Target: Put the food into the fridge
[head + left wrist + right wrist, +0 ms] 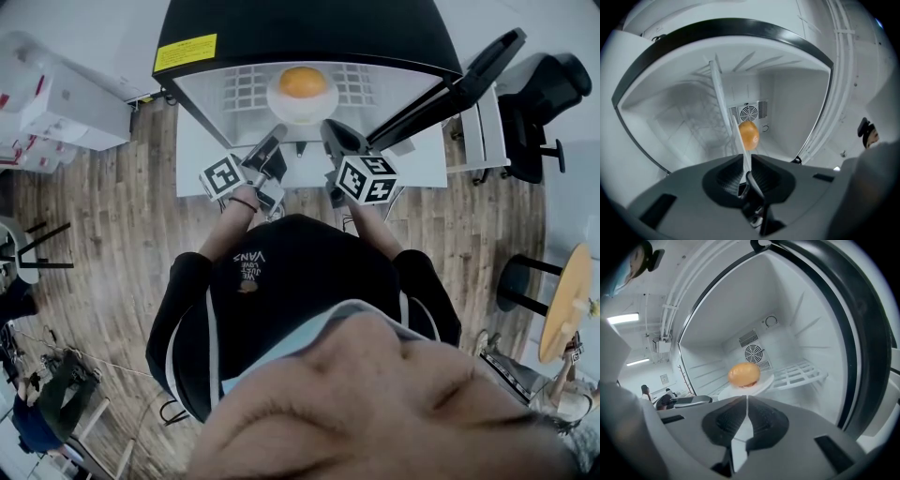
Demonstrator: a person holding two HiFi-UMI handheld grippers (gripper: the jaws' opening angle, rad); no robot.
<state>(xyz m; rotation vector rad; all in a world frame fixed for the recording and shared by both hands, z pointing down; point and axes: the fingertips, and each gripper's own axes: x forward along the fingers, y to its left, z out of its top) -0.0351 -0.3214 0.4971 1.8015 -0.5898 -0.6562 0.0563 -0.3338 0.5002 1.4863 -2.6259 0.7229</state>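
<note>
While both tools were clamped on it, the round white plate [281, 111] hung inside the open white-lined fridge with the black top [281, 28]. I held it from the near side. My left gripper [275, 134] pinched the plate's near rim toward its left, the jaws pressed together on the thin edge. My right gripper [330, 127] did the same just beside it, toward the right of that near rim, jaws shut tight on the white lip.

The round orange-brown bun [302, 82] sat at the middle of the plate, apart from both sets of jaws. It lay straight ahead of each tool, farther into the fridge. Neither hand looked clearly nearer to it than the other. Being round, plate and bun offered no long axis to line up.

The white wire shelf [801, 371] ran under and beyond the plate's far rim, toward the back wall with the fan grille [753, 354]. I could not tell whether the plate's underside already touched the shelf's front edge.

By my reckoning the next move depended on that forward line: pushing the plate deeper along it and settling it flat on the shelf with both grips level, before letting go.
</note>
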